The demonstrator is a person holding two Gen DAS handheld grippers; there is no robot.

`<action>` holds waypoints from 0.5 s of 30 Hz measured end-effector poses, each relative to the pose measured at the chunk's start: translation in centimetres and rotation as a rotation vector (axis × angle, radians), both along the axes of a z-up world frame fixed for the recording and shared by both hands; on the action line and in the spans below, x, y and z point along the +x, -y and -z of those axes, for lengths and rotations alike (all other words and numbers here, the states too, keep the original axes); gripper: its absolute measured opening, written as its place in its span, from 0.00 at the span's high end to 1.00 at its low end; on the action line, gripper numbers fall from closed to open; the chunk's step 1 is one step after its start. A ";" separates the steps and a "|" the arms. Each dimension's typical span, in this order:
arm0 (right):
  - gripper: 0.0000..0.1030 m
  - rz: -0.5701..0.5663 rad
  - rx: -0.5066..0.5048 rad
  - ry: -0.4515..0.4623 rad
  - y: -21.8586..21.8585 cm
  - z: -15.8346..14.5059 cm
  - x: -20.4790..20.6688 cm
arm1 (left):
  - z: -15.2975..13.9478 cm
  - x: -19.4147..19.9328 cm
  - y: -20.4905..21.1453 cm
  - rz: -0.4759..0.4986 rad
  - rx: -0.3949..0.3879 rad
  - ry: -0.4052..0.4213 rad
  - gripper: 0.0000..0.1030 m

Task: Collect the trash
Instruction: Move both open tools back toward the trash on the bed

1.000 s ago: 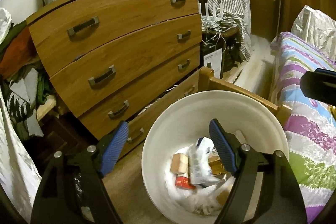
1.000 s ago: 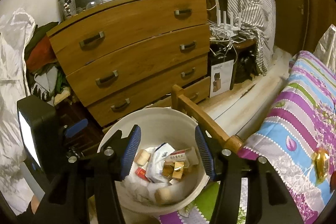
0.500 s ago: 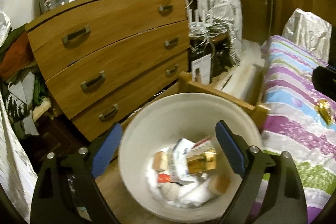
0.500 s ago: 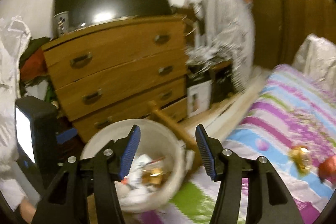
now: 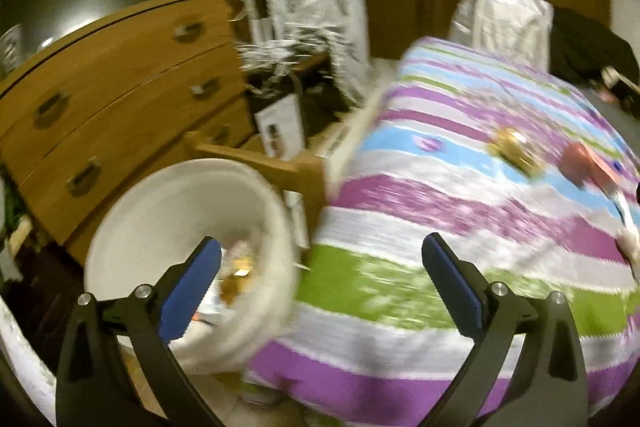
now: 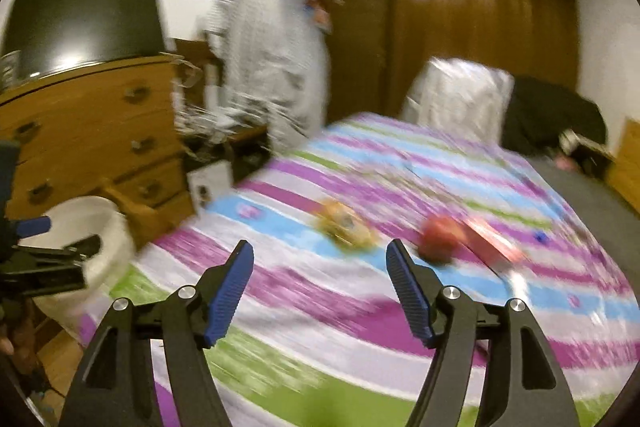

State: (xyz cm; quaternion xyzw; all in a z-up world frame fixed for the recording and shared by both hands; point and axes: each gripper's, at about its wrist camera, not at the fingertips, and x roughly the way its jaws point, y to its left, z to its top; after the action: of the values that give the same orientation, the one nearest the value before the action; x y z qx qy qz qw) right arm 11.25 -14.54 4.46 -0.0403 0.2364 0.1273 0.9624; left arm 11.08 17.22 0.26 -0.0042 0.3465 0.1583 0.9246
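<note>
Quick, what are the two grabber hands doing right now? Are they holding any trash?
Left gripper: open, its fingers have just been spreading, nothing between them.
Right gripper: open, also just widened, holding nothing.

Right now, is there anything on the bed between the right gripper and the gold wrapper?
Nothing visible. The right gripper is open and empty, and only bare striped bedspread lies between it and the gold wrapper. The red wrapper lies off to the right.
</note>
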 end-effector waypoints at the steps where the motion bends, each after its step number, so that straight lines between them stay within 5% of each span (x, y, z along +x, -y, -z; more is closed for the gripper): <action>1: 0.32 0.027 0.004 -0.024 2.5 0.5 0.0 | 0.4 0.3 1.8 0.040 0.009 -0.007 0.06; 7: 0.32 0.196 0.007 -0.126 16.4 3.8 -0.6 | 2.7 1.9 9.4 0.195 0.020 -0.058 0.06; 15: 0.32 0.304 0.217 -0.284 32.8 10.3 0.9 | 5.0 3.4 20.8 0.417 0.030 -0.101 0.06</action>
State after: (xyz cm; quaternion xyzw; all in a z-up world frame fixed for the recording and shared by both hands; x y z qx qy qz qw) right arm 12.17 -47.34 -5.79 0.1180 0.3576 0.0100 0.9264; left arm 14.45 -3.53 -4.72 0.0894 0.3834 -0.0311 0.9187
